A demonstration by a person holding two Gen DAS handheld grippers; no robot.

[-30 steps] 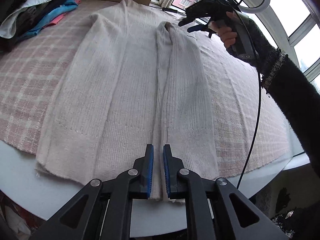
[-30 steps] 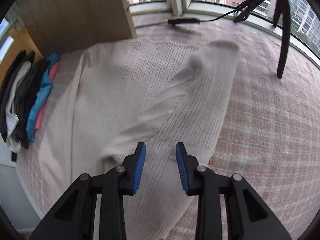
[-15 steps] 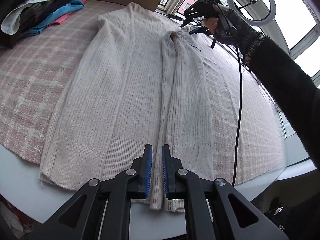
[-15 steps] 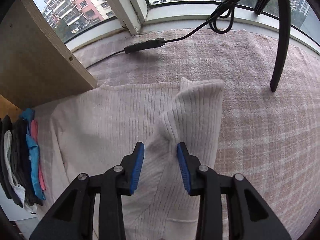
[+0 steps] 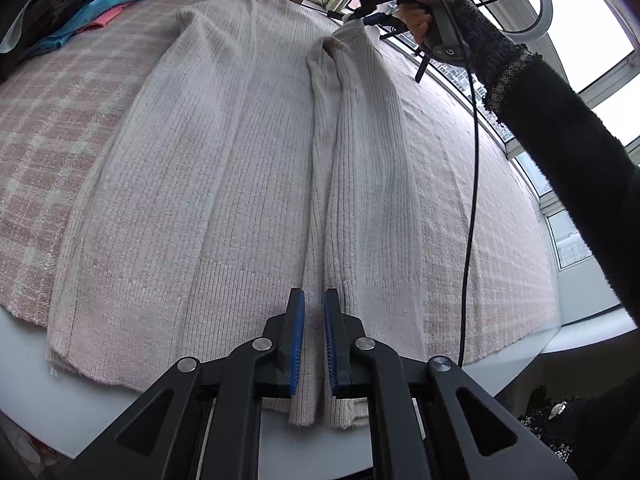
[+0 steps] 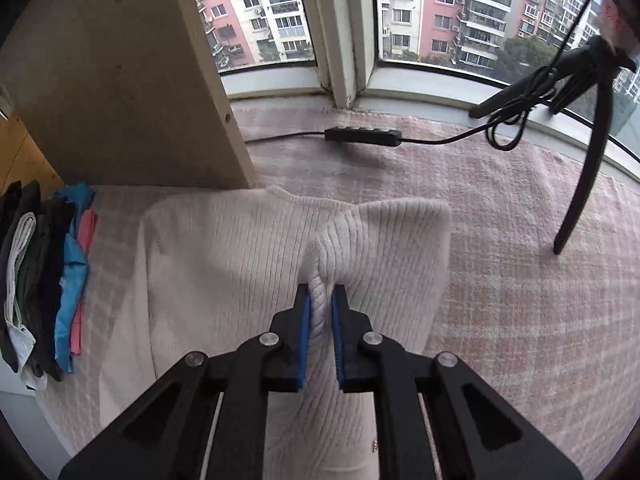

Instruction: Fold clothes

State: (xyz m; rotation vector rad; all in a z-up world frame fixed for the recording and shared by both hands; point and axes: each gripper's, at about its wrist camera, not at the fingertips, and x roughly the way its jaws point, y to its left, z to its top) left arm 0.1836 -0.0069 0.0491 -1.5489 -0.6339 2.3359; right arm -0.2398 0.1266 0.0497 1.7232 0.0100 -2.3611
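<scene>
A cream ribbed sweater point(image 5: 224, 184) lies flat on a pink plaid blanket point(image 5: 48, 120), with its right side folded inward into a long ridge. My left gripper point(image 5: 314, 300) is at the near hem, shut on the folded edge, and the hem ends hang just below its pads. At the far shoulder end, my right gripper point(image 6: 321, 300) points steeply down. Its jaws are closing, and a raised ridge of the sweater point(image 6: 224, 264) is pinched between the blue pads. In the left wrist view, a hand point(image 5: 416, 20) in a dark sleeve holds the right gripper point(image 5: 360, 18).
A pile of folded clothes point(image 6: 44, 288) lies at the blanket's left edge. A wooden panel point(image 6: 120, 80) stands behind the sweater. A tripod leg point(image 6: 580, 184) and a cable controller point(image 6: 362, 136) rest by the window. A black cable point(image 5: 472, 200) hangs over the blanket's right side.
The right gripper moved along the fold toward the shoulder end, and its jaws came together on a ridge of knit. The left gripper stayed shut at the hem.
</scene>
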